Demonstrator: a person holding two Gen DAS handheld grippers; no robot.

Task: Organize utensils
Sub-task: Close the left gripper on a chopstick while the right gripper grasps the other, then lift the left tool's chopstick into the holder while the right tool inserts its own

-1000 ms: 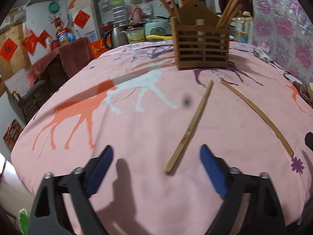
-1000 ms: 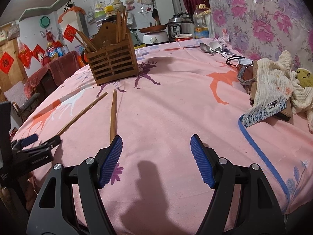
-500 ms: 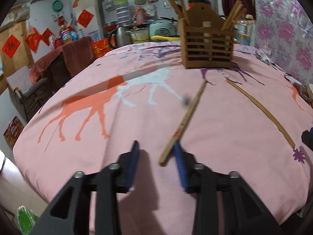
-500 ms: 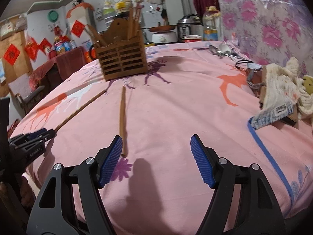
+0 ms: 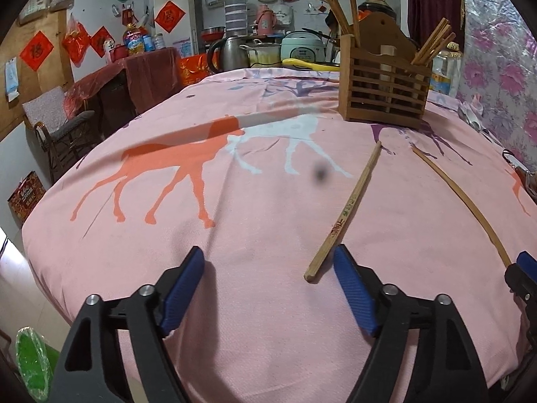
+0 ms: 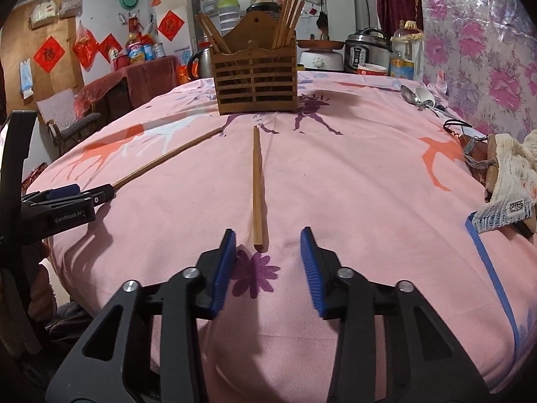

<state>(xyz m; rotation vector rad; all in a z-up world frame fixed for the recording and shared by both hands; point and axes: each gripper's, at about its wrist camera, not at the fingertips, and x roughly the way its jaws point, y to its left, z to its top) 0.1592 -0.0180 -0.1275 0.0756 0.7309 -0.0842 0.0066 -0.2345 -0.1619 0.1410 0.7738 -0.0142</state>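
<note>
Holding both tongs apart and empty, we hover our left gripper [image 5: 268, 288] and right gripper [image 6: 266, 268] at the table's [image 5: 268, 352] near edge. Two chopsticks [image 6: 257, 184] [image 5: 345, 215] lie on the cloth before the wooden holder [image 6: 256, 84] toward its far edge.

two wooden chopsticks flat on pink cloth, printed one [image 5: 345, 215] angled, plain one [image 6: 257, 184] pointing at slatted wooden holder [image 6: 256, 85], holder upright, more chopsticks [image 6: 288, 16] standing inside both ends
</note>
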